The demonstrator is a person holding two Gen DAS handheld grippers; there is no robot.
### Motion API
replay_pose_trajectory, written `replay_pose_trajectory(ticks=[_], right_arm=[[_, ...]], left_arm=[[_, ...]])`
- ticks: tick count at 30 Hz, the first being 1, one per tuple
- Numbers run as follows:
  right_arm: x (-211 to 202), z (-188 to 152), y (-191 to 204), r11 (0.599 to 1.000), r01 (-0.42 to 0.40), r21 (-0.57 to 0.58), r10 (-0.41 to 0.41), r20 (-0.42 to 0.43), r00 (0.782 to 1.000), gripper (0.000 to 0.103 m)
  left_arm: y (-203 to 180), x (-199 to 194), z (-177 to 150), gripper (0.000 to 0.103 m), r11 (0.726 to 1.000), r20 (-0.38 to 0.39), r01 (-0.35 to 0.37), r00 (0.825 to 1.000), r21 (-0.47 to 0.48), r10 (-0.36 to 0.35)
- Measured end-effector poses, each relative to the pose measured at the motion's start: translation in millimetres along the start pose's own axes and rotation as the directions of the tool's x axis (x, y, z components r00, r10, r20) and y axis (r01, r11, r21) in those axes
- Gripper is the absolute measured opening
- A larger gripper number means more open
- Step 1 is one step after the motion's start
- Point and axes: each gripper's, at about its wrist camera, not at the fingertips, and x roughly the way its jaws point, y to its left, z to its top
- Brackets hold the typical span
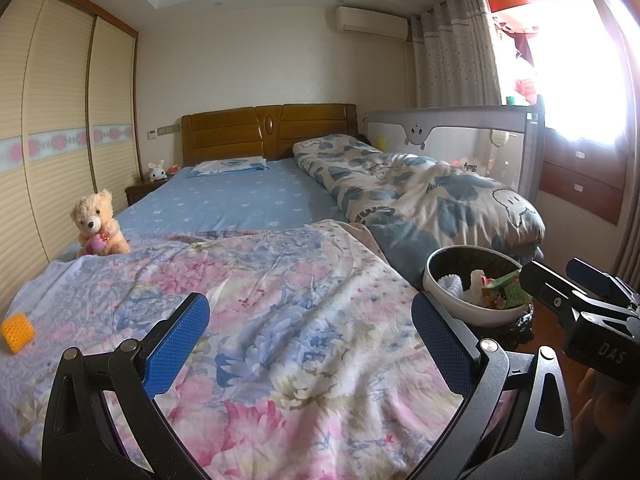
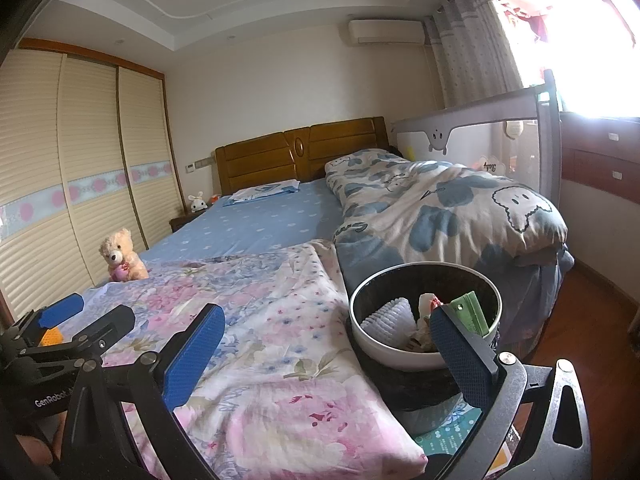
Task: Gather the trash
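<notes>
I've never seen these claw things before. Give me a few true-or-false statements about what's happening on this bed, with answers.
1. Both claws, left claw and right claw, are open and hold nothing. True.
2. The round white-rimmed trash bin is empty. False: it holds a green carton and crumpled wrappers.
3. A yellow foam mesh sleeve lies on the floral pink quilt. True.
4. The beige teddy bear sits inside the bin. False: it sits on the bed, beside the wardrobe.

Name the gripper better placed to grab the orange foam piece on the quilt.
Left. The orange foam piece lies on the quilt just left of the open left gripper; the right gripper hovers by the bin.
</notes>
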Motion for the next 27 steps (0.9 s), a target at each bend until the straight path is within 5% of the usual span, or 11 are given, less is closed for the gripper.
replay_pose_trajectory(ticks=[27], right_arm=[[-0.4,-0.1,0.4,1.0,-0.003,0.003,0.003,0.0,1.0,0.103]], left_arm=[[-4.8,-1.0,-3.8,0.103,1.0,-0.003,0.002,1.0,0.002,-0.002]])
